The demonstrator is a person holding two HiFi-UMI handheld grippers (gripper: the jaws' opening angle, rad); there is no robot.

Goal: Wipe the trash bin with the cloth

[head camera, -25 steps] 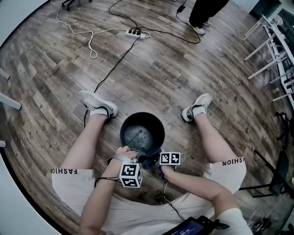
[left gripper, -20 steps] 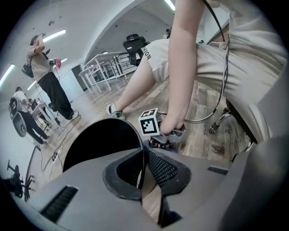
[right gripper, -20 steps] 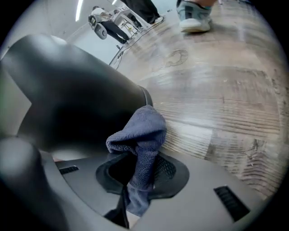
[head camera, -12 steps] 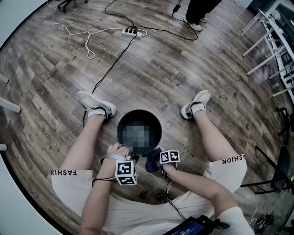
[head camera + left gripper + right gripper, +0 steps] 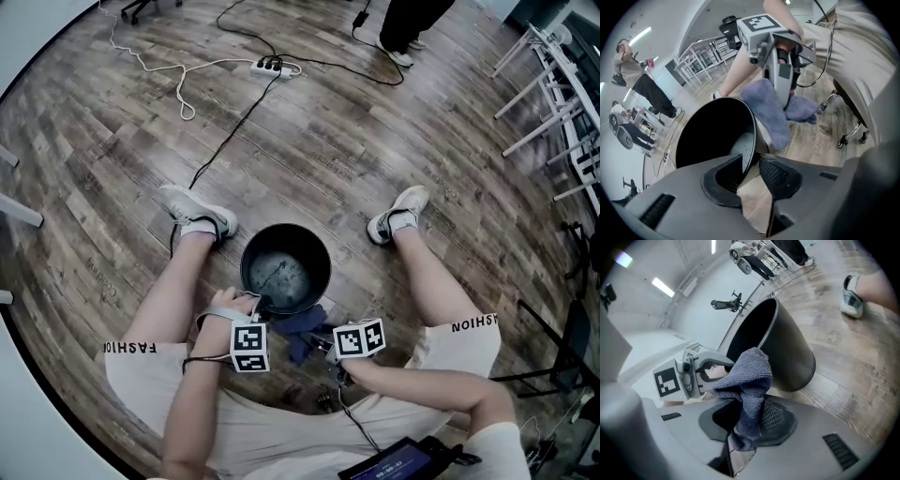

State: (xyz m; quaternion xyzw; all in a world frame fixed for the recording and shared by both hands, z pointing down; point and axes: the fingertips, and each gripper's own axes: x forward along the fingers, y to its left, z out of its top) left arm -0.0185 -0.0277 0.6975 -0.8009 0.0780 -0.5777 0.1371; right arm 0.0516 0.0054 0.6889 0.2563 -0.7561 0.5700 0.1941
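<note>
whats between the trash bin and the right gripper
The blue cloth, held in the right gripper, fills that gap beside the trash bin; head view shows it.

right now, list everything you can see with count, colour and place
trash bin: one, black, on the wood floor between the person's legs
cloth: one, blue-grey, by the bin's near outer side
power strip: one, white, far on the floor
cables: at least two, one black and one white, running across the floor from the strip
frames: several, white, right edge
other person: one, dark trousers, top edge
shoes: two, white, either side of the bin
left tool: one, grey, jaws closing around the bin's near rim
right tool: one, grey, shut on the cloth
</note>
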